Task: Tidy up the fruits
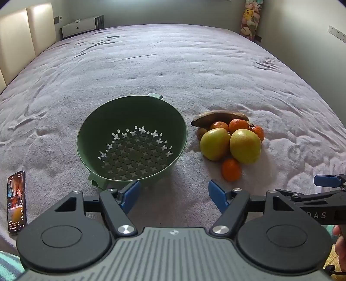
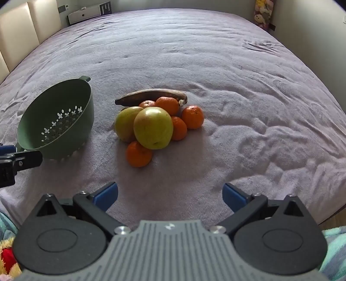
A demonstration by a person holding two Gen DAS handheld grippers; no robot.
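Apparently nothing sorted yet. Green colander (image 1: 132,140) sits on bed (image 1: 173,64), no fruit inside. Fruit pile just beside it: two yellow-green apples (image 2: 153,127), several mandarins (image 2: 138,154), dark overripe banana (image 2: 151,96) behind, all touching. Left tool (image 1: 173,194) spread wide, holding nothing, near colander rim. Right tool (image 2: 169,194) spread wide, holding nothing, short of pile. Whole pile left to move.

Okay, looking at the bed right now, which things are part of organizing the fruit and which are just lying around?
For the job: green colander, two apples, tangerines, brown banana.

Just lying about: phone, stuffed toys, white box.
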